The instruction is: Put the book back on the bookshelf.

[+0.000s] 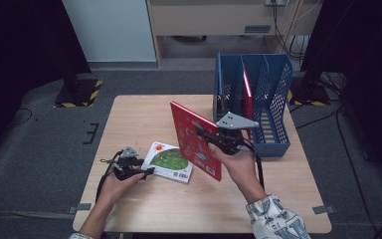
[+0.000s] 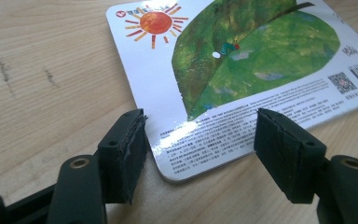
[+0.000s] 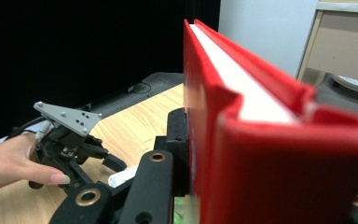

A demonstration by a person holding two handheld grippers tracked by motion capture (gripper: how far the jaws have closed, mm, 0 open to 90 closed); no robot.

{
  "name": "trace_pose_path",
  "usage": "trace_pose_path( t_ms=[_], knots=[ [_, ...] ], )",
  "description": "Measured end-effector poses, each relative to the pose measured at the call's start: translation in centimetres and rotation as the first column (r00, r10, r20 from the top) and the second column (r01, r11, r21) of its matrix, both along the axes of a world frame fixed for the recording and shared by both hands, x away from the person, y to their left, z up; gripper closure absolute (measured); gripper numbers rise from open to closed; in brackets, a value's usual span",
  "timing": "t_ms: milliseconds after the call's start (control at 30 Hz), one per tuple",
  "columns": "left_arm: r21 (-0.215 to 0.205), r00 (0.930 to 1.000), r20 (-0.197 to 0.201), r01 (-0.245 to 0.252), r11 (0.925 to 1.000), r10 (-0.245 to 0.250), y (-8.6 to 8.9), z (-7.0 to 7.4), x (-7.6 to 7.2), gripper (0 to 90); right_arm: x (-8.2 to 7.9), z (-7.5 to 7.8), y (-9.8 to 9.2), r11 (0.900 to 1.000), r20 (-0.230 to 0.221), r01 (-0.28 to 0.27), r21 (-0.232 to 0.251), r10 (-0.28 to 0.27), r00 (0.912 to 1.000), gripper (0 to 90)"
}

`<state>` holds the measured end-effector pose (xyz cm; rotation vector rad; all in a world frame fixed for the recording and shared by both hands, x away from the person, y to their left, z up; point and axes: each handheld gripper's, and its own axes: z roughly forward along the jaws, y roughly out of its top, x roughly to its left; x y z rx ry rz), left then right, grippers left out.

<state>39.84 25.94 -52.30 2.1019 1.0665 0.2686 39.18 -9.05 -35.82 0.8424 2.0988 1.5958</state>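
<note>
Your left gripper (image 1: 129, 167) sits low on the tabletop (image 1: 144, 209), nearest you, jaws apart and straddling the near corner of the flat picture book (image 2: 242, 70). The pads stand either side of that corner and neither touches the cover yet. The book lies face-up on the wood, long axis running away and to the right of the left gripper, so the jaws only catch the corner, not the spine edge. I'd say the grip needs the lower jaw slid under the cover edge first; as it lies, closing may just pinch across the corner and skid the book.

Beyond the flat book, toward the file rack (image 1: 273, 99), your right gripper (image 1: 214, 139) is clamped on the red book (image 1: 194, 139), held upright off the tabletop, cover facing left. In the right gripper view the red book (image 3: 261, 140) stands edge-on between the jaws, pages up.

The file rack stands at the far right of the tabletop, with one red book already upright in a middle slot. The right hand is the nearer one to the rack; the held book's long edge is roughly in line with the slots, so it looks ready to go in.
</note>
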Motion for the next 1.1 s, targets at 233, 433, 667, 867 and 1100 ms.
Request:
trace_pose_path(
  t_ms=[233,433,667,867,1100],
  knots=[
    [0.011,0.9996,-0.009,0.028,0.9995,-0.028,-0.4,0.1,-1.1,33.9,-0.5,-0.3,-1.1,1.0,-0.007,0.021,0.0,-0.021,0.9998,79.4],
    [-0.015,0.9997,0.004,0.023,0.9996,-0.023,-0.3,0.4,-1.5,30.0,-1.0,-0.3,-1.9,1.0,-0.011,0.025,0.002,-0.025,0.9996,79.4],
    [-0.014,0.998,0.048,-0.041,0.9991,0.042,0.6,0.8,-1.5,20.3,-2.1,0.3,-3.1,1.0,-0.007,0.023,0.015,-0.023,0.9997,79.4],
    [-0.02,0.9901,0.063,-0.124,0.9921,0.125,2.2,0.9,-1.2,13.8,-3.1,0.1,-4.6,0.999,-0.012,0.032,0.021,-0.031,0.9994,79.4],
    [-0.026,0.9813,0.077,-0.175,0.9843,0.176,3.0,1.0,-1.0,5.6,-3.9,-0.4,-6.3,0.998,-0.015,0.056,0.03,-0.055,0.9984,79.4]
  ],
)
